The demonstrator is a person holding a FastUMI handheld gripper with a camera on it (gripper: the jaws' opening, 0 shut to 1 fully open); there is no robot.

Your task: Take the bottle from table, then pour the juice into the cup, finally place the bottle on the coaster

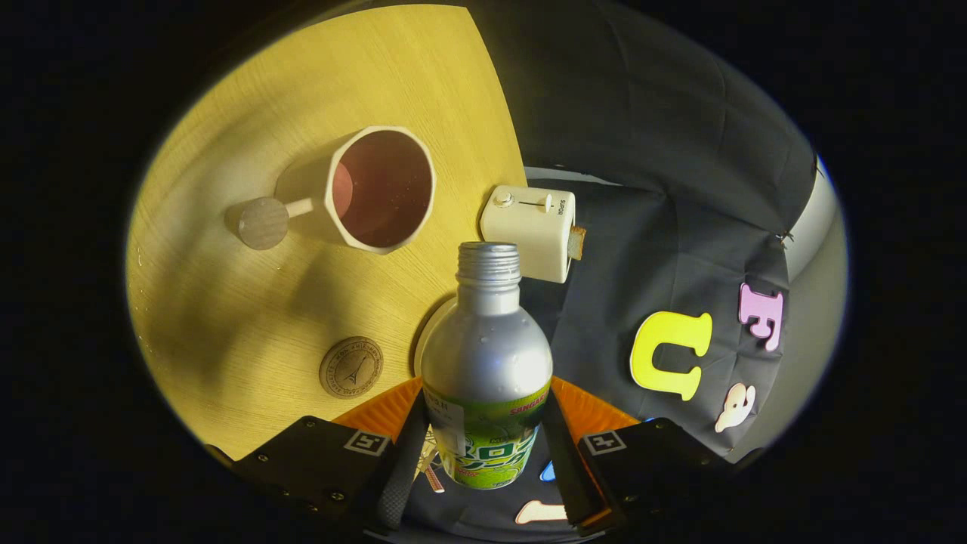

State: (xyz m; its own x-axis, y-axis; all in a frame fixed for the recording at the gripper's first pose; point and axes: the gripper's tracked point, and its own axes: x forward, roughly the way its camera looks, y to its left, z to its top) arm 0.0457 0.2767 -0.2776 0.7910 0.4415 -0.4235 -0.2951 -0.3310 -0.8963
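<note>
My gripper (487, 446) is shut on a silver bottle (487, 355) with a green label, both fingers pressing on its lower body. The bottle's threaded neck has no cap and points away from me, toward the gap between the cup and a white box. The cup (381, 189) is white outside and dark red inside, with a handle that ends in a round wooden knob. It stands on the wooden table (249, 302) beyond the bottle and to its left, apart from it. A round wooden coaster (350, 367) lies on the table just ahead of my left finger.
A white toaster-like box (532, 227) with a knob and a slider stands at the table's edge, just beyond the bottle's neck. A pale round rim (423, 340) peeks out behind the bottle's left side. Black cloth hangs past the table's edge on the right.
</note>
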